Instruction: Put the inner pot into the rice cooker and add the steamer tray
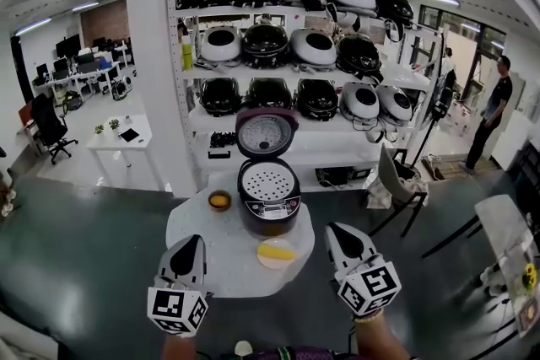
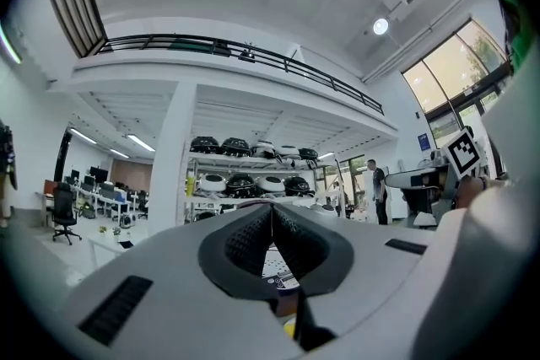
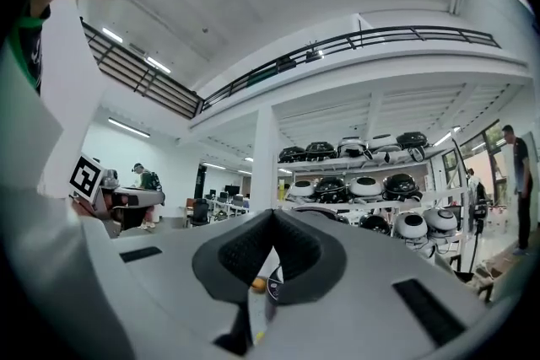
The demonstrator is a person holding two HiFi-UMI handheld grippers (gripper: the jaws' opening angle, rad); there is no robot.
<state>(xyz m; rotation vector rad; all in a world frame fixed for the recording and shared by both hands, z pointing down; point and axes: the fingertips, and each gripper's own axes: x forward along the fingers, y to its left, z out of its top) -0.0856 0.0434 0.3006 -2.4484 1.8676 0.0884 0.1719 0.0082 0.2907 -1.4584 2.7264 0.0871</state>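
A dark rice cooker point(image 1: 270, 200) stands on the far side of a small round white table point(image 1: 211, 253), its lid point(image 1: 266, 133) up. A perforated white steamer tray point(image 1: 268, 181) sits in its top opening. My left gripper point(image 1: 191, 245) hangs over the table's near left edge, jaws shut and empty. My right gripper point(image 1: 342, 235) is at the table's near right edge, jaws also shut with nothing between them. In the left gripper view the left gripper point(image 2: 272, 212) shows closed pads, and in the right gripper view the right gripper point(image 3: 272, 219) does too. Both point level toward the cooker.
A small bowl with an orange inside point(image 1: 219, 200) sits left of the cooker. A pale plate with a yellow item point(image 1: 277, 252) lies in front of it. Behind stand a white pillar point(image 1: 156, 55) and shelves point(image 1: 295, 55) of rice cookers. A person point(image 1: 491, 110) stands far right.
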